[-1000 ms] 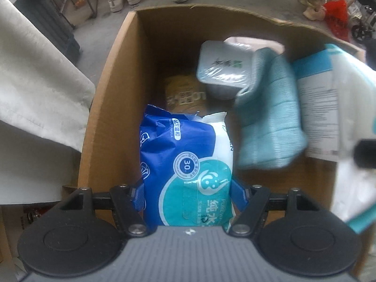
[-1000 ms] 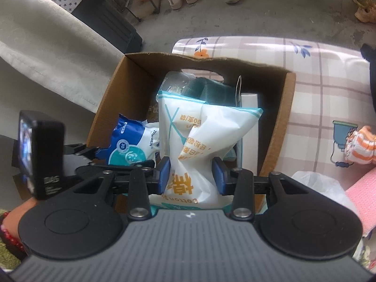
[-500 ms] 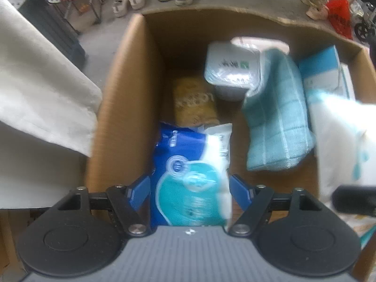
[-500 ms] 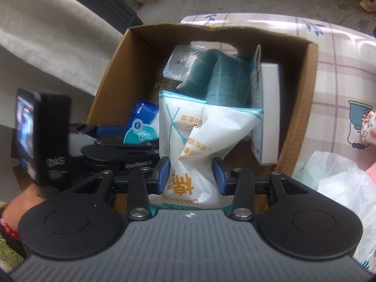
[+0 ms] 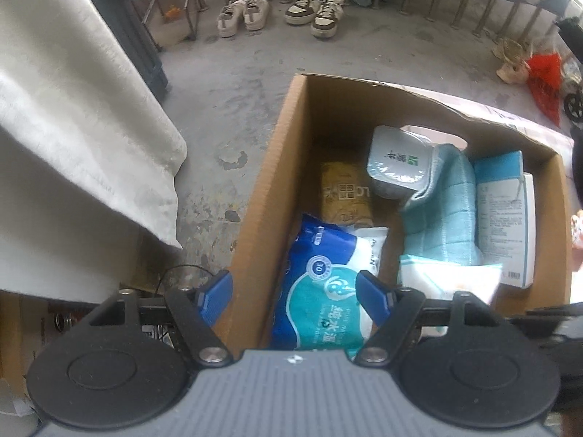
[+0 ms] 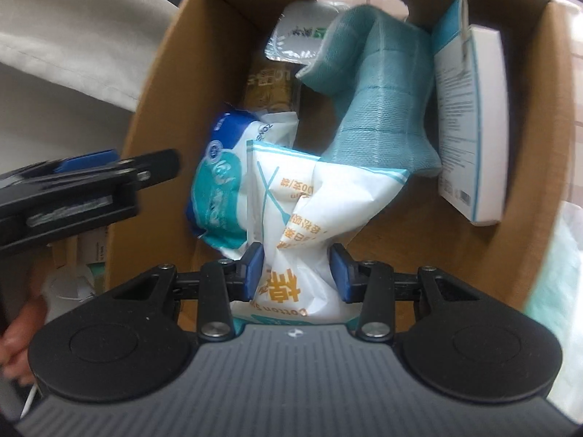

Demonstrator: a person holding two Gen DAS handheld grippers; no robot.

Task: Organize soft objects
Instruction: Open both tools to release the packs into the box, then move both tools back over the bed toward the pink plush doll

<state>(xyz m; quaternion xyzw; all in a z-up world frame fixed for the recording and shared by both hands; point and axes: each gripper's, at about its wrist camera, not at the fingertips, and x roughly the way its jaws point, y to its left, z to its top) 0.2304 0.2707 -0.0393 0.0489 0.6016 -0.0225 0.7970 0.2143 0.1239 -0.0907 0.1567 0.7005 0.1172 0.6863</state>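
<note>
An open cardboard box [image 5: 255, 196] holds soft packs. A blue and teal wet-wipe pack [image 5: 320, 291] lies at its near left, with my left gripper [image 5: 293, 295] open above it. One of that gripper's fingers is outside the box wall and nothing is gripped. In the right wrist view, my right gripper [image 6: 297, 273] is shut on a white cotton pack with orange print [image 6: 295, 215]. That pack hangs inside the box [image 6: 160, 83], against the blue pack [image 6: 218, 178]. The white pack's top [image 5: 448, 280] also shows in the left wrist view.
Also in the box are a teal towel [image 5: 441, 218], a white and blue carton [image 5: 504, 218], a clear-wrapped tissue pack [image 5: 399, 162] and a tan pack [image 5: 344, 193]. A white cloth [image 5: 73, 127] hangs to the left. Shoes [image 5: 244, 14] stand on the concrete floor.
My left gripper has lifted off the blue pack, which stays in the box, and shifted left over the box wall. My right gripper has come down into the box with the white pack.
</note>
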